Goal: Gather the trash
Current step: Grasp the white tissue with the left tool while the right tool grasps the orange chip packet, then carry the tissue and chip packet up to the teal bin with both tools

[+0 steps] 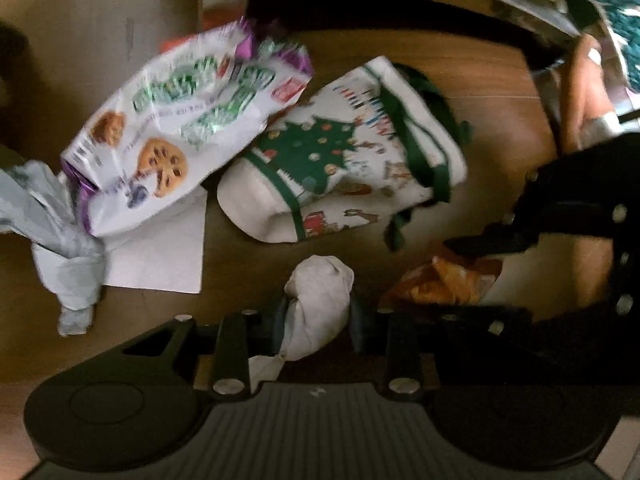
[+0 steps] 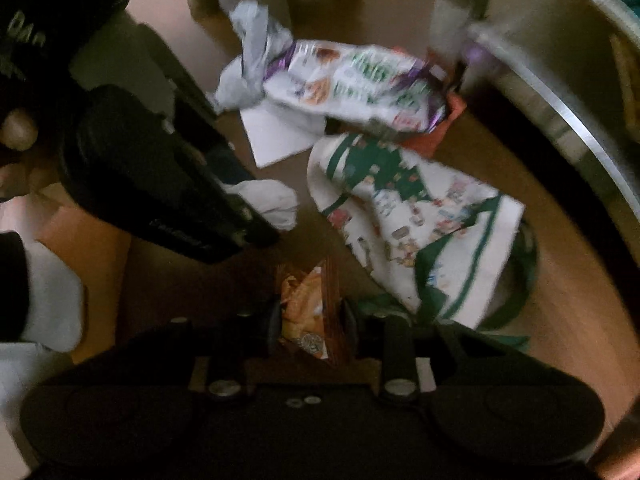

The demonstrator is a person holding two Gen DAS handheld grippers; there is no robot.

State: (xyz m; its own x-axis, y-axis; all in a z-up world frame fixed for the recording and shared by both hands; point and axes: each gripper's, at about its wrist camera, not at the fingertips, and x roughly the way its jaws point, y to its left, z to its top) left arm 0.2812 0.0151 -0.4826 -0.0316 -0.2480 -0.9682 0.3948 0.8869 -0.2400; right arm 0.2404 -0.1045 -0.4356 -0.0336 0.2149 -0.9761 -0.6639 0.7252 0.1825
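My left gripper (image 1: pixel 318 314) is shut on a crumpled white tissue wad (image 1: pixel 316 304), lifted a little off the wooden floor (image 1: pixel 480 80); the same wad (image 2: pixel 276 202) shows in the right wrist view at the tip of the left gripper (image 2: pixel 256 220). An orange snack wrapper (image 2: pixel 306 308) is pinched between the pads of my right gripper (image 2: pixel 308 320), and in the left wrist view that wrapper (image 1: pixel 444 284) hangs under the right gripper's black body. Farther off on the floor lie a large white-and-purple cookie bag (image 1: pixel 180 128) and crumpled grey plastic (image 1: pixel 60 232).
A white tote bag (image 1: pixel 348 160) printed with a green tree lies on the floor beside the cookie bag, with a flat white paper sheet (image 1: pixel 160 256) under the bag's edge. Cardboard box walls (image 2: pixel 532 40) and a metal rim (image 2: pixel 568 120) stand at the back right.
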